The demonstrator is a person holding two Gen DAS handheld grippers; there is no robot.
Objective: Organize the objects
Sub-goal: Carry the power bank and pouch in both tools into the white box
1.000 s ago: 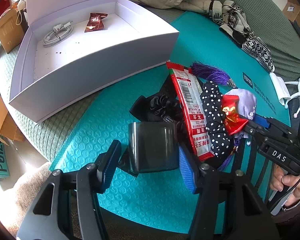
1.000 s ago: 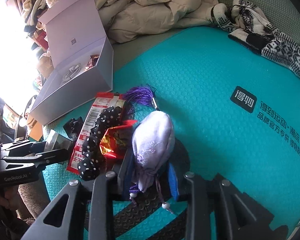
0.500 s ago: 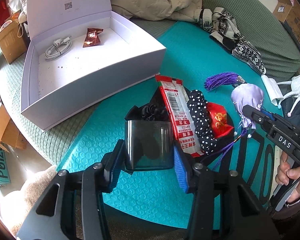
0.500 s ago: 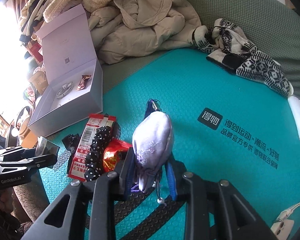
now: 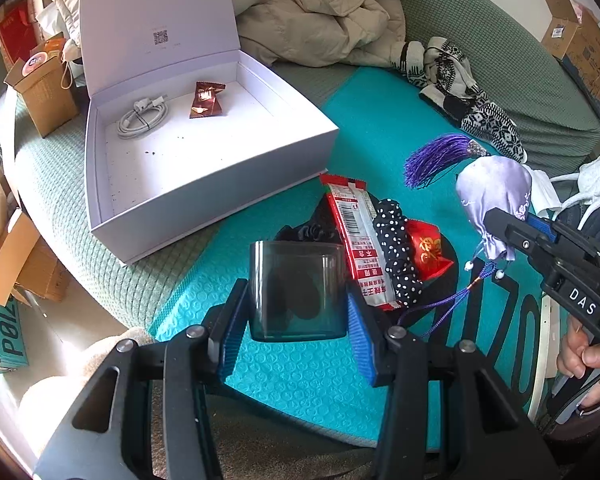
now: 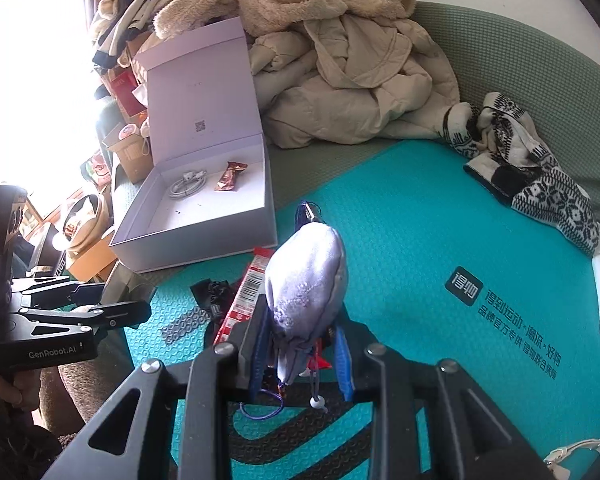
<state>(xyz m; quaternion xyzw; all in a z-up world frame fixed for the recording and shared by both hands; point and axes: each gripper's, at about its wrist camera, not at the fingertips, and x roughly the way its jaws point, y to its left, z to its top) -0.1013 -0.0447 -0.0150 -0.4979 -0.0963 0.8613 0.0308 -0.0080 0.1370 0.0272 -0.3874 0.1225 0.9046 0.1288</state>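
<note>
The left gripper is clamped on a dark clear cup, its blue pads pressed on the cup's two sides, the cup lifted off the teal mat and on the near side of the white box. The right gripper pinches the gathered neck of a lilac pouch, jaws narrow; the pouch hangs in the air to the right of the box, with a purple tassel at its far end and a beaded cord trailing from its neck.

On the mat, just right of the box's near corner, lies a pile: a red snack packet, a black dotted scrunchie, a red candy and a black scrunchie, all touching or overlapping.

The box stands open on a green cover, lid upright. Inside are a coiled white cable and a brown candy, apart from each other.

Behind the box is a beige coat; patterned knitwear lies far right of it.
</note>
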